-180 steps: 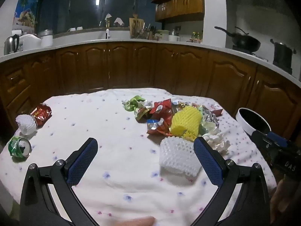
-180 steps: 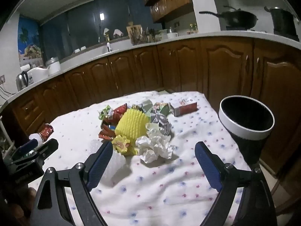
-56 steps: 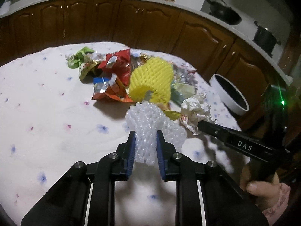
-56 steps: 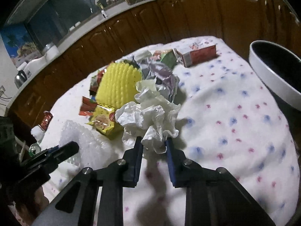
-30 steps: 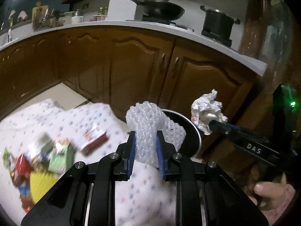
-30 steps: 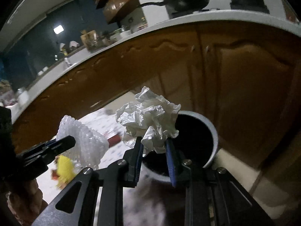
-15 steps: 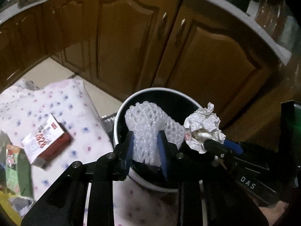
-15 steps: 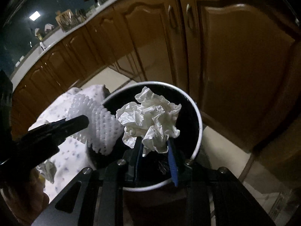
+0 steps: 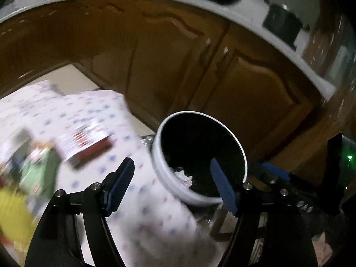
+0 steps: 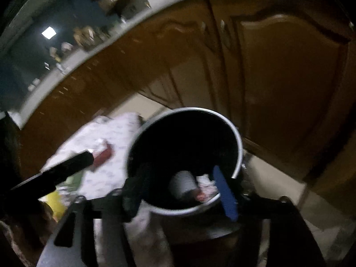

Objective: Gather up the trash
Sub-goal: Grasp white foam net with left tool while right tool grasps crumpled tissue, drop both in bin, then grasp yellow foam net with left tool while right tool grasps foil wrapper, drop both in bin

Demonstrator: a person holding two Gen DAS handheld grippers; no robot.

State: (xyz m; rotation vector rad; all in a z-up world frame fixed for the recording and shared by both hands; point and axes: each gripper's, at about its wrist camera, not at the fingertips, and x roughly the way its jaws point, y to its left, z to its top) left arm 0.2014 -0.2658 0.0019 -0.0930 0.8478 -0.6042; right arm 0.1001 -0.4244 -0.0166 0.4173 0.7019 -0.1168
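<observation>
Faintly, "DAS" shows on the right gripper (image 9: 276,173) beside the bin (image 9: 164,169).

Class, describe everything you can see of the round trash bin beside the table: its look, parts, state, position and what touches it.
The trash bin is round, with a white rim and a dark interior. It stands upright and open-topped on the floor, hard against the edge of the spotted tablecloth, before brown cabinet doors. At its bottom lie pale crumpled paper scraps and a whitish foam piece. Both tongs hover above its mouth, jaws opening and empty; whether the cloth touches it is unclear.
</observation>
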